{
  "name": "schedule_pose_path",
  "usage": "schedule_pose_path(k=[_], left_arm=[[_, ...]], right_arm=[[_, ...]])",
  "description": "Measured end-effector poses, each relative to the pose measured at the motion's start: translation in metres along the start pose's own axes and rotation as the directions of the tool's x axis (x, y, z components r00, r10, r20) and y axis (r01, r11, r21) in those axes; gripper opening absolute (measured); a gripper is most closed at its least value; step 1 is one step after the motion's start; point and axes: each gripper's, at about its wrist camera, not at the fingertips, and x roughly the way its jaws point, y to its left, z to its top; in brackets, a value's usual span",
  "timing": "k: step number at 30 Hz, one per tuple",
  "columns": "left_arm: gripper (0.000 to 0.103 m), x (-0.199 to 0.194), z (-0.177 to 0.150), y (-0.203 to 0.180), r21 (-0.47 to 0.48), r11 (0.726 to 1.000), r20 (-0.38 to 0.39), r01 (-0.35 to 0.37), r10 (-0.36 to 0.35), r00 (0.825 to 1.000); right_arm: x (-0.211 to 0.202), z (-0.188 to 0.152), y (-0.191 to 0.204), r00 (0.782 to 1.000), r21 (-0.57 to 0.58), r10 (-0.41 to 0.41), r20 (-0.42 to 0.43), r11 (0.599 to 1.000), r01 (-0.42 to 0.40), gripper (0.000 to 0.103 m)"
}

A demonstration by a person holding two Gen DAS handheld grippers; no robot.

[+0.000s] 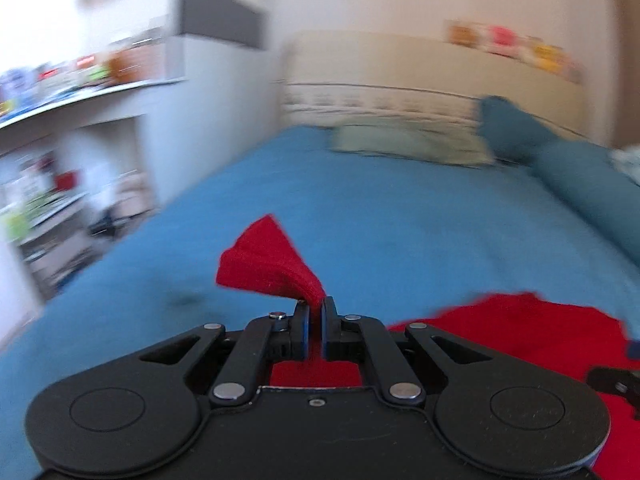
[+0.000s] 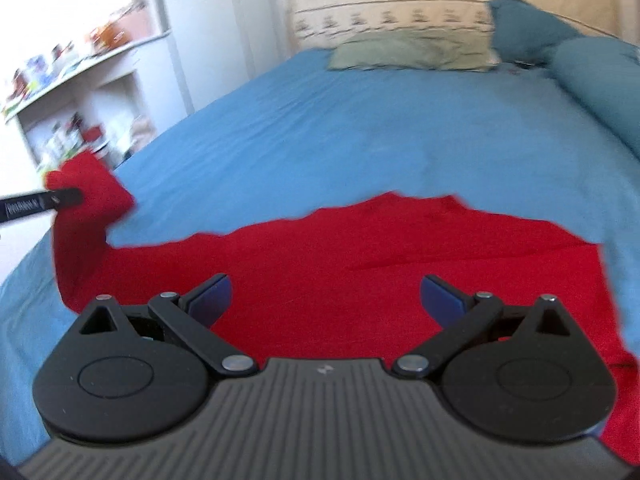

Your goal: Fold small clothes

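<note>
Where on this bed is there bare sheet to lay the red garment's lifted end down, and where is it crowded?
Bare blue sheet runs from the red garment up to the green pillow, and left of the garment. Crowded: the head end, and the right side with the blue bolster. The left gripper pinches the garment's end; the right gripper hangs open above it.

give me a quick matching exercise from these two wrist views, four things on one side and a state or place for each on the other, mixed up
Things:
1. left gripper
2. right gripper
3. red garment
4. pale green pillow

States or places:
A. lying at the far end of the bed, by the headboard
B. open, nothing between its fingers
C. spread on the blue sheet, one end lifted
D. shut on a pinch of red cloth

Pairs: 1-D, 2-B, 3-C, 4-A
</note>
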Motion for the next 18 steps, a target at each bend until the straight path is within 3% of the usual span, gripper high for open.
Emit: schedule_pose_path(k=[4,8,12,15,16,17,18], left_arm=[[0.005,0.022,-0.021,-0.088,0.062,0.986,-0.067,0.154,-0.150,0.986],[0.005,0.055,-0.066,-0.147,0.143,0.964,-0.191,0.224,-0.195,0.962],[0.005,0.077,-0.103,-0.167,0.230,0.943,-0.263,0.242,-0.179,0.948],[0.008,0.077,-0.109,-0.158,0.224,0.938,-0.251,0.264,-0.206,0.946],[0.014,0.076,-0.108,-0.152,0.208,0.938,-0.252,0.276,-0.222,0.942],[0.033,0.072,-0.104,-0.144,0.183,0.940,-0.256,0.289,-0.239,0.937],[0.062,0.066,-0.099,-0.135,0.161,0.944,-0.250,0.288,-0.243,0.937]], right_arm=[[-0.019,-0.001,-0.049,0.997,0.027,-0.074,-0.010,0.997,0.074,0.103],[-0.024,-0.014,-0.089,0.990,0.042,-0.130,-0.049,0.990,0.132,0.103],[-0.019,-0.033,-0.116,0.986,0.087,-0.139,-0.089,0.985,0.147,0.103],[-0.013,-0.042,-0.123,0.988,0.108,-0.124,-0.097,0.985,0.134,0.103],[-0.011,-0.043,-0.124,0.989,0.112,-0.116,-0.096,0.986,0.126,0.103],[-0.009,-0.044,-0.125,0.990,0.116,-0.106,-0.096,0.986,0.117,0.103],[-0.007,-0.044,-0.125,0.991,0.122,-0.094,-0.094,0.987,0.105,0.103]])
